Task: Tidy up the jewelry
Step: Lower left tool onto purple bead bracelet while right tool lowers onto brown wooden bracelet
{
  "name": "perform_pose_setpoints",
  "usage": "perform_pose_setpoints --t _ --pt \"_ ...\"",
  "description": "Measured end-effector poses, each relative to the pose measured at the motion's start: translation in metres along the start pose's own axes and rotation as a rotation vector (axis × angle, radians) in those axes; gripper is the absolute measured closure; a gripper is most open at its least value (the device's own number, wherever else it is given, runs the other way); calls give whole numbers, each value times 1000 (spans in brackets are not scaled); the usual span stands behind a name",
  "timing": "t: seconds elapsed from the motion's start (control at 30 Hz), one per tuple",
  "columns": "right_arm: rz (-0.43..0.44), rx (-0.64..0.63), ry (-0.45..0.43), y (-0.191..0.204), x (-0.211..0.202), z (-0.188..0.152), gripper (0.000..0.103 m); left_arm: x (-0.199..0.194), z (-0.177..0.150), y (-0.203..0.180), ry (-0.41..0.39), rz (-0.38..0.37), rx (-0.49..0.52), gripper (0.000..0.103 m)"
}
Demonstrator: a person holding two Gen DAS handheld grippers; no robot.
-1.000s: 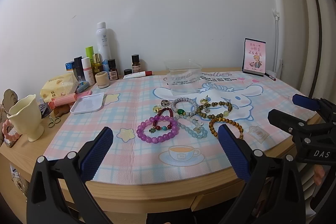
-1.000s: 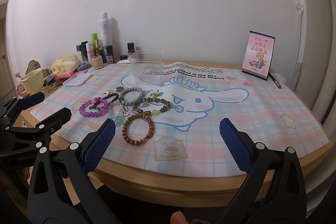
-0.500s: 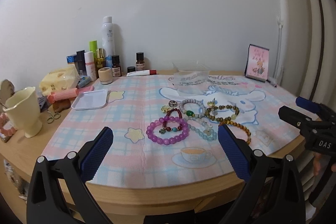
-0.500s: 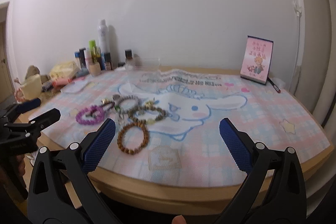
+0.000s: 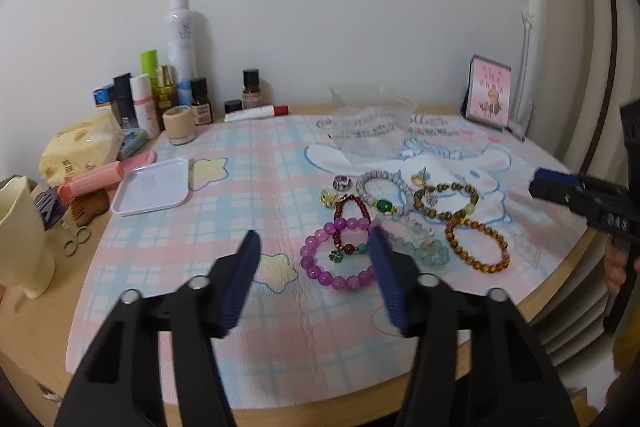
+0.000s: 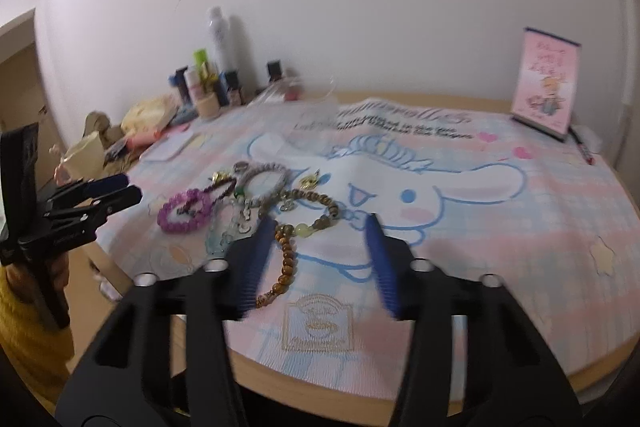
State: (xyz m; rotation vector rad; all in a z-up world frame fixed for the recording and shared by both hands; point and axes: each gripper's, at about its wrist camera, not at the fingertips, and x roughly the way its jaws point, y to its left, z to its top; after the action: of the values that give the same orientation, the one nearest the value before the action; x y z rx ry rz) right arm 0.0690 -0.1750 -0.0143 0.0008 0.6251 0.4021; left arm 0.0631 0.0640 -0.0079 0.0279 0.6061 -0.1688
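Note:
Several bead bracelets lie in a cluster on the pastel mat (image 5: 248, 195): a purple one (image 5: 340, 259), a dark red one (image 5: 352, 215), a grey one (image 5: 384, 187), an amber one (image 5: 476, 247). A clear plastic box (image 5: 372, 127) stands behind them. My left gripper (image 5: 314, 267) is open and empty, just above the mat's near side, by the purple bracelet. My right gripper (image 6: 320, 251) is open and empty, low over the amber bracelet (image 6: 286, 263). The purple bracelet (image 6: 184, 211) also shows in the right wrist view.
Cosmetic bottles (image 5: 180, 67) line the back left wall. A white tray (image 5: 152, 187), a pink tube (image 5: 104, 175), scissors (image 5: 76, 239) and a cream cup (image 5: 20, 235) sit at the left. A pink card (image 5: 490, 91) stands at the back right. The wooden table edge (image 5: 552, 291) is near.
Both grippers have moved forward and lower toward the bracelets. Both jaw gaps have narrowed but stay open.

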Motion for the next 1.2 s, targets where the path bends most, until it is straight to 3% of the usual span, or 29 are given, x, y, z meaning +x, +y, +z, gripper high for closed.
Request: perform_pose_setpoints --t 0.07,0.13,0.17,0.57,0.83,1.03,1.2 --pt "32 18 42 -6 11 5 77 5 1 2 28 -14 15 63" --pt "59 42 87 -12 24 13 78 12 3 5 47 -14 26 77" --pt "66 42 101 -13 31 17 78 14 4 6 53 -9 27 78" --pt "11 -56 197 0 73 39 78 42 3 8 155 -18 59 78" --pt "-7 -99 239 4 85 36 78 58 3 5 203 -35 87 78" --pt "-30 -122 260 3 90 28 85 64 5 8 227 -41 73 78" --pt "-38 -135 261 3 94 23 86 65 3 9 215 -43 62 78"
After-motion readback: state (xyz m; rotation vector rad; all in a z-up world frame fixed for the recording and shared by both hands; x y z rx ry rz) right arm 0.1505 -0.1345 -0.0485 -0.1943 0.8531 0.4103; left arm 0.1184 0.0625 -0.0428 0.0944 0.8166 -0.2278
